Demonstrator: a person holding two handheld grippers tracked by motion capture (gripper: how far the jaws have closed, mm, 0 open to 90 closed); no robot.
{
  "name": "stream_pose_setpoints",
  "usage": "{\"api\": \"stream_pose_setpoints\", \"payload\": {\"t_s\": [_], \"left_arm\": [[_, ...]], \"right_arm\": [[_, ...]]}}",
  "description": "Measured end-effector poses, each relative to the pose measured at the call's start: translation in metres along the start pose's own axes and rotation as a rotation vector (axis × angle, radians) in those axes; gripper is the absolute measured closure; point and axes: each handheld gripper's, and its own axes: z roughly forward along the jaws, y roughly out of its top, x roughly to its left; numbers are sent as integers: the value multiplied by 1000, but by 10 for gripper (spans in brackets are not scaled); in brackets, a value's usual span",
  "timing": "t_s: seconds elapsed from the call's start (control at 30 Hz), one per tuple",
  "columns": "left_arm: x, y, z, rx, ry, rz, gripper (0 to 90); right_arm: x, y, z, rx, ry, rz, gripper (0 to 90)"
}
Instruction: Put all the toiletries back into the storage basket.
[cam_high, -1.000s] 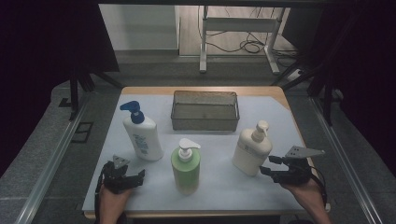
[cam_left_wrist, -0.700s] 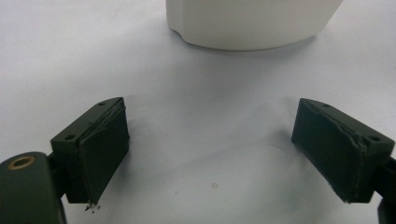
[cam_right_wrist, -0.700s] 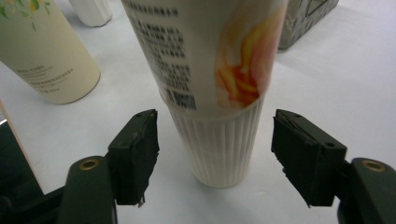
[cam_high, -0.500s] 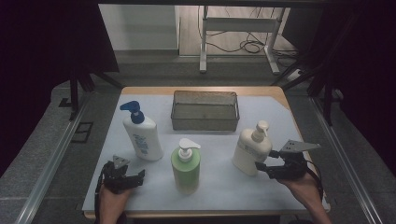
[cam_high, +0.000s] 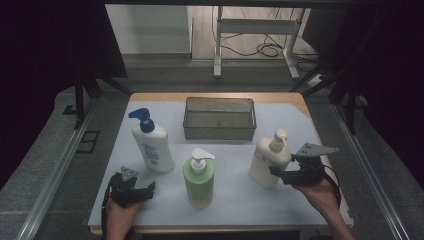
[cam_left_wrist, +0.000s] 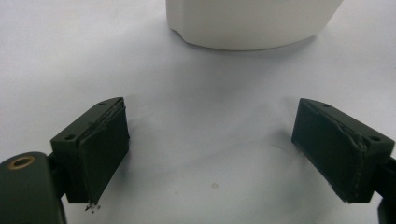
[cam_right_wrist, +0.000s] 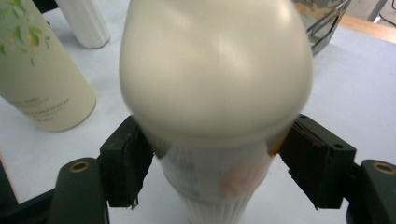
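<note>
A cream pump bottle (cam_high: 267, 162) stands on the white mat at the right. My right gripper (cam_high: 276, 172) reaches it from the right, and its jaws have just been opening. In the right gripper view the cream bottle (cam_right_wrist: 215, 70) is blurred and sits between the pads of the right gripper (cam_right_wrist: 215, 158), very close to both; I see no firm press. My left gripper (cam_high: 147, 190) rests open near the front left edge. In its own view the left gripper (cam_left_wrist: 212, 149) holds nothing, and the base of the white bottle (cam_left_wrist: 252, 23) stands just ahead.
A white bottle with a blue pump (cam_high: 152, 147) stands at the left and a green pump bottle (cam_high: 199, 177) at the front middle. A wire basket (cam_high: 220, 119) sits at the back centre. The green bottle (cam_right_wrist: 37, 79) and basket (cam_right_wrist: 327, 23) lie beyond the cream one.
My right gripper has moved left and slightly up, from beside the cream bottle to around its body. The left gripper and the other bottles have stayed put.
</note>
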Motion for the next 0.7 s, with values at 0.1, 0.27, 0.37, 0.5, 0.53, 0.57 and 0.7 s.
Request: {"api": "stream_pose_setpoints", "payload": {"t_s": [0.1, 0.27, 0.37, 0.5, 0.53, 0.57, 0.7], "left_arm": [[0, 0, 0, 0, 0, 0, 109], [0, 0, 0, 0, 0, 0, 109], [0, 0, 0, 0, 0, 0, 109], [0, 0, 0, 0, 0, 0, 109], [0, 0, 0, 0, 0, 0, 109], [0, 0, 0, 0, 0, 0, 109], [0, 0, 0, 0, 0, 0, 109]], "right_arm": [[1, 5, 2, -7, -3, -11, 285], [2, 10, 6, -10, -5, -24, 293], [1, 12, 8, -15, -6, -25, 299], [1, 14, 10, -18, 3, -25, 309], [1, 15, 10, -21, 4, -28, 315], [2, 16, 11, -20, 10, -30, 336], [2, 17, 12, -13, 11, -37, 353]]}}
